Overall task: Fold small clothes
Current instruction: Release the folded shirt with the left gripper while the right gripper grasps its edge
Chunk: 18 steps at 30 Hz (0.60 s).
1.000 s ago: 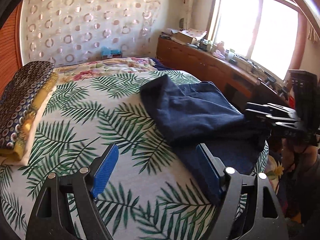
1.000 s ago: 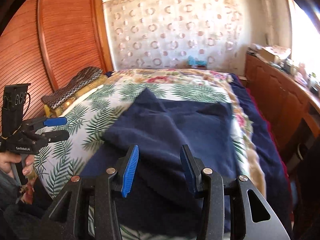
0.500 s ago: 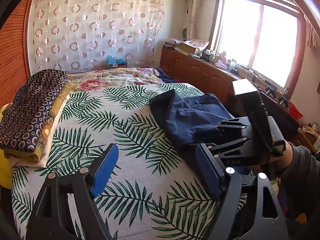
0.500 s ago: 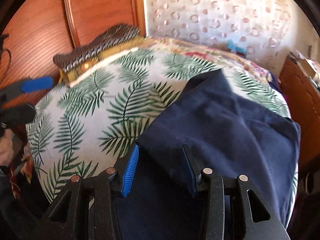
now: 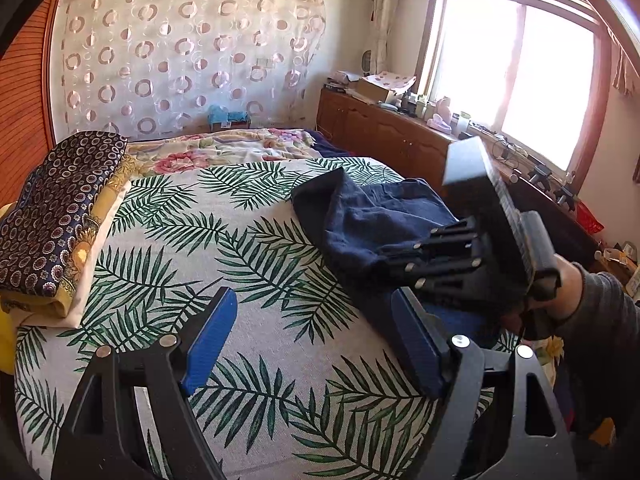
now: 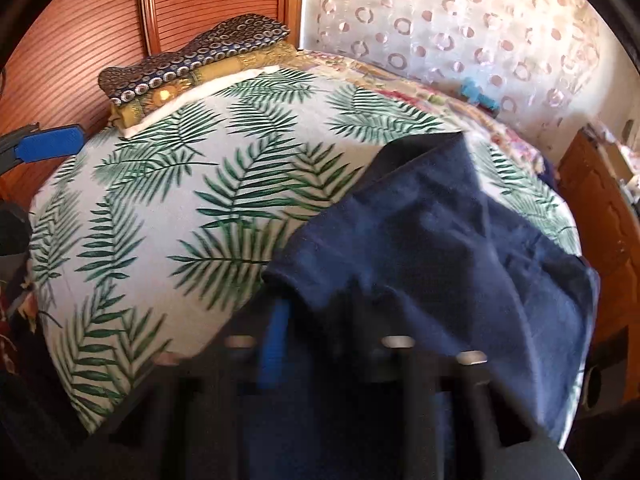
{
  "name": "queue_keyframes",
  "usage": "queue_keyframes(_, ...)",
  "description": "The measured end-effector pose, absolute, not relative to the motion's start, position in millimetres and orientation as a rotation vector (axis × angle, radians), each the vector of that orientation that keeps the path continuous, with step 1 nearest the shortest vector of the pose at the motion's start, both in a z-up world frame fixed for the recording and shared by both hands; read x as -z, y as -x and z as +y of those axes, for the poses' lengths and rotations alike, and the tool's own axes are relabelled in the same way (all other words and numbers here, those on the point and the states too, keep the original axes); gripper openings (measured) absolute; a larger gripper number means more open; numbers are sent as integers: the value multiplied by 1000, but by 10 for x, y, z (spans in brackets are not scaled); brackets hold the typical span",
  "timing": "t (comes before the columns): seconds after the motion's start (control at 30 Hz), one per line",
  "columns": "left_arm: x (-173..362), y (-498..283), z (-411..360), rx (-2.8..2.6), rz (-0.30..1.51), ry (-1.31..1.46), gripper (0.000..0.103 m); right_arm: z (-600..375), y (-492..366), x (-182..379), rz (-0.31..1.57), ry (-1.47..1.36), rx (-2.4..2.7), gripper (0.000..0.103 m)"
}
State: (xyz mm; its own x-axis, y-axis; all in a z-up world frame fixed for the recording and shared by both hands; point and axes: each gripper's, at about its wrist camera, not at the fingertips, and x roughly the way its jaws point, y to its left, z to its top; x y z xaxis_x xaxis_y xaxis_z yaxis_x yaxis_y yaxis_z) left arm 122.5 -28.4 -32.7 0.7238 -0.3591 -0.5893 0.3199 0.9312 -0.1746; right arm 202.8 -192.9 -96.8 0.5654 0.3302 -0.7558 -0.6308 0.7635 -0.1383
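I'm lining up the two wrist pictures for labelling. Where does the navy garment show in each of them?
Left wrist view: the navy garment lies right of centre on the palm-leaf sheet, partly behind the right gripper.
Right wrist view: the navy garment fills the lower right, its near edge at the blurred gripper.
Shared landmark: the stack of patterned folded cloth at the bed's far left.

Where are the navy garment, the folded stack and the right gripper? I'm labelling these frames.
navy garment [image 5: 360,220]: left wrist view, its bunched top.
folded stack [image 5: 60,216]: left wrist view, patterned top layer.
right gripper [image 5: 404,256]: left wrist view, its fingertips.
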Motion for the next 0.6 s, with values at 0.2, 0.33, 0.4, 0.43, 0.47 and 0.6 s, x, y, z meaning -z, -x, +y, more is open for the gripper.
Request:
queue_keyframes(0.2, 371, -1219, -316, 381, 671, 65, 80, -2340, -2074, 578, 682, 306, -524, 5)
queue_keyframes(0.33, 390, -1217, -358, 389, 674, 63, 80, -2639, -2211, 355, 636, 269, -431, 5)
queue_keyframes(0.4, 397, -1216, -375, 394, 675, 62, 80, -2776, -2325, 294, 631, 260, -379, 5)
queue_keyframes(0.43, 400, -1216, -382, 395, 676, 60, 80, -2849, -2398, 273, 634, 251, -353, 5)
queue_keyframes(0.47, 403, -1220, -387, 396, 677, 59, 80, -2928, -2481, 249, 637, 244, -327, 5)
queue_keyframes(0.6, 422, -1224, -402, 396, 682, 59, 80, -3109, -2748, 234, 654, 234, -218, 4)
